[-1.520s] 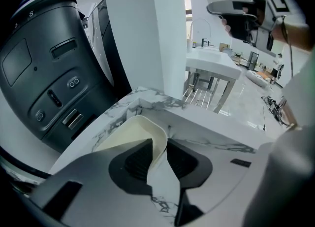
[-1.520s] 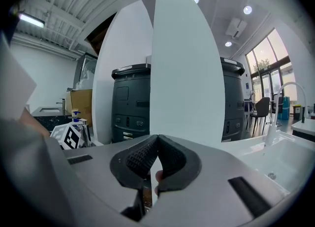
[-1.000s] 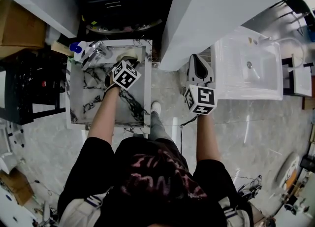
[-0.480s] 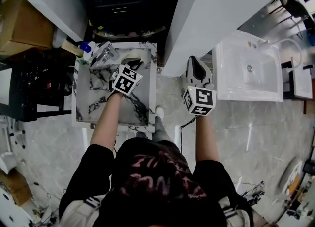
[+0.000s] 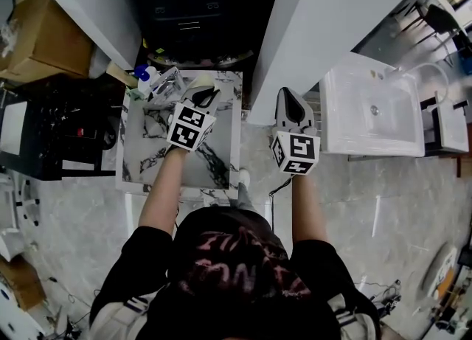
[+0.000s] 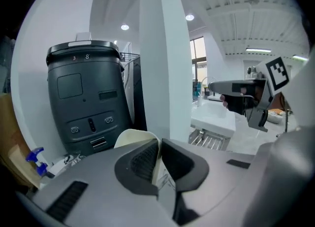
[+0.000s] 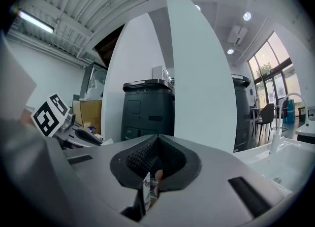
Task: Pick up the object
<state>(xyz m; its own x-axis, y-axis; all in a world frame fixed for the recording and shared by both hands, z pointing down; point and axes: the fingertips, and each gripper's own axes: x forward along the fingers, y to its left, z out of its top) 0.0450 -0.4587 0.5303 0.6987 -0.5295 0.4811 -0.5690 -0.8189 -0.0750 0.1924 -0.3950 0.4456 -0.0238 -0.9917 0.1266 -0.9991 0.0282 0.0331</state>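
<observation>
Left hand-held gripper (image 6: 160,142) pinches thin, curved cream object (image 6: 133,136) over veined marble table (image 5: 144,158). Right hand-held gripper (image 7: 157,140) closed, empty.

left gripper (image 5: 204,95) above the table (image 5: 140,155), object (image 6: 132,138) clamped between its jaws, spray bottle (image 5: 145,74) just left of it, machine (image 5: 188,18) ahead, pillar (image 5: 324,21) between it and the right gripper (image 5: 290,94), sink (image 5: 372,110) right of that gripper
</observation>
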